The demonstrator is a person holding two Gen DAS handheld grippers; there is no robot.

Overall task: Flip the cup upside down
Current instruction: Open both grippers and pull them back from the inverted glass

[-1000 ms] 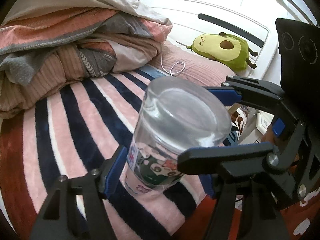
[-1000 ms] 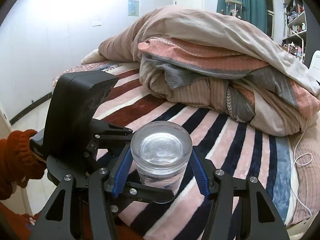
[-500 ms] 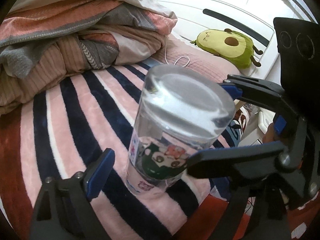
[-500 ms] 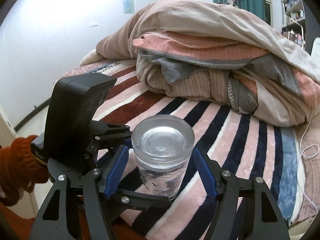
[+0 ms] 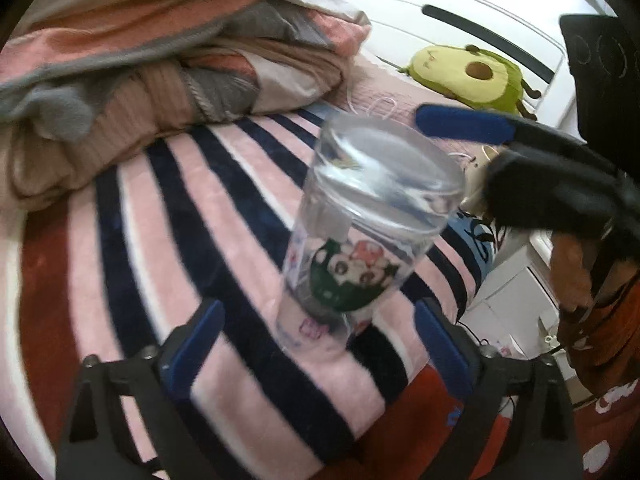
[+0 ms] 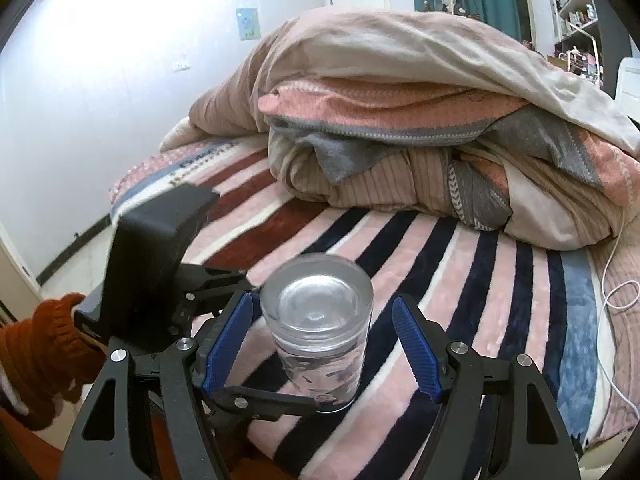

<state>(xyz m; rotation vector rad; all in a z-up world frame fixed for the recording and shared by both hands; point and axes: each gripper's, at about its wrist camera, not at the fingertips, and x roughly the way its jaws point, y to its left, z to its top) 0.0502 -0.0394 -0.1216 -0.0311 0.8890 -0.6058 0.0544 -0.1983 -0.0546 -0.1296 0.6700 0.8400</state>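
Clear glass cup (image 5: 360, 236) with a cartoon print stands base-up on the pink-and-navy striped blanket (image 5: 224, 216), between the spread, non-touching fingers of the left gripper (image 5: 316, 340). From the right wrist, the right gripper (image 6: 320, 344) likewise straddles the cup (image 6: 320, 328), open.
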